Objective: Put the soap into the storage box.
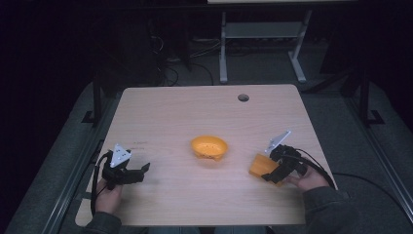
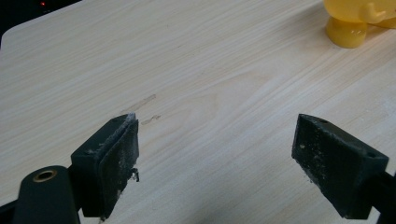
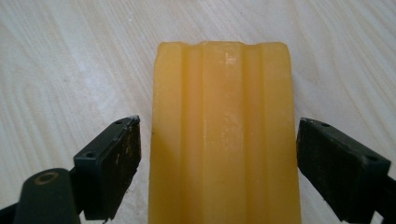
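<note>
Straddling a ridged orange block (image 3: 223, 135) that lies flat on the pale wooden surface (image 1: 165, 112), the right tongs (image 3: 218, 163) stand spread, one black jaw on either side of it with a sliver of wood grain showing in each gap, so nothing is pinched yet. From above, the block (image 1: 261, 165) sits at the lower right of the frame, just ahead of the person's right hand (image 1: 306, 179), with the right tongs (image 1: 273, 174) lined up along it, a placing that looks meant to let the jaws close squarely across its narrow width. An orange bowl (image 1: 209, 147) rests near the middle of the frame, apart from the block and within reach of both hands; it is plausibly where the block is headed. At the lower left of the frame the left tongs (image 1: 144, 169) are held low by the left hand (image 1: 108, 189), and in the left gripper view they (image 2: 215, 154) gape wide over bare wood, gripping nothing, seemingly parked aside, with the yellow-orange bowl (image 2: 357, 18) at upper right.
</note>
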Available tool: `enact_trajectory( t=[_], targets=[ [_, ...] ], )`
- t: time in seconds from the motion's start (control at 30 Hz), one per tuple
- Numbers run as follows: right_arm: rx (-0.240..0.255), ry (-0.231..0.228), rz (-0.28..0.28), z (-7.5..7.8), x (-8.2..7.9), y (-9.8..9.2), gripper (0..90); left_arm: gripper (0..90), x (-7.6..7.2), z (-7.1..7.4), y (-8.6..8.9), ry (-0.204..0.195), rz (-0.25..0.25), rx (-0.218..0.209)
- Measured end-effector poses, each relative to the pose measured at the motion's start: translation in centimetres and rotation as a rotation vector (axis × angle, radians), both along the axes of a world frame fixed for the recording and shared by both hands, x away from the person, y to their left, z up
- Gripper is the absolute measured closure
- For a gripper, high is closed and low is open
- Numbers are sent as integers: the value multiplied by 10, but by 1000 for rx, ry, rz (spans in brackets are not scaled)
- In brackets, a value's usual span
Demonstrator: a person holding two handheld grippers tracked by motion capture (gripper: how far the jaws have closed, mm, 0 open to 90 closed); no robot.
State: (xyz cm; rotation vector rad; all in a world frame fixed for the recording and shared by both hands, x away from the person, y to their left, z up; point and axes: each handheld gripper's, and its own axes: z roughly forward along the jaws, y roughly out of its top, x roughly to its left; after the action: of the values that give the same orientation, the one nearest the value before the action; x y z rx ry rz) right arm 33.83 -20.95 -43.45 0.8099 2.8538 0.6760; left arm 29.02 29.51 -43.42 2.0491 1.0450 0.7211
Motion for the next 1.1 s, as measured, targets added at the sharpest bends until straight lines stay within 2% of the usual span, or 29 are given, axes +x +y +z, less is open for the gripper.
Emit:
enact_trajectory(
  t=[0.13, 0.3, 0.63, 1.1],
  targets=[
    [5, 7, -6, -5, 0, 1, 146, 141, 0, 0, 0, 0, 0, 0],
    [-10, -9, -11, -12, -1, 2, 156, 141, 0, 0, 0, 0, 0, 0],
    [-39, -21, -10, -13, -1, 4, 190, 141, 0, 1, 0, -2, 0, -1],
    [-50, -19, 3, -12, 0, 5, 203, 141, 0, 0, -1, -6, 1, -9]
  ],
)
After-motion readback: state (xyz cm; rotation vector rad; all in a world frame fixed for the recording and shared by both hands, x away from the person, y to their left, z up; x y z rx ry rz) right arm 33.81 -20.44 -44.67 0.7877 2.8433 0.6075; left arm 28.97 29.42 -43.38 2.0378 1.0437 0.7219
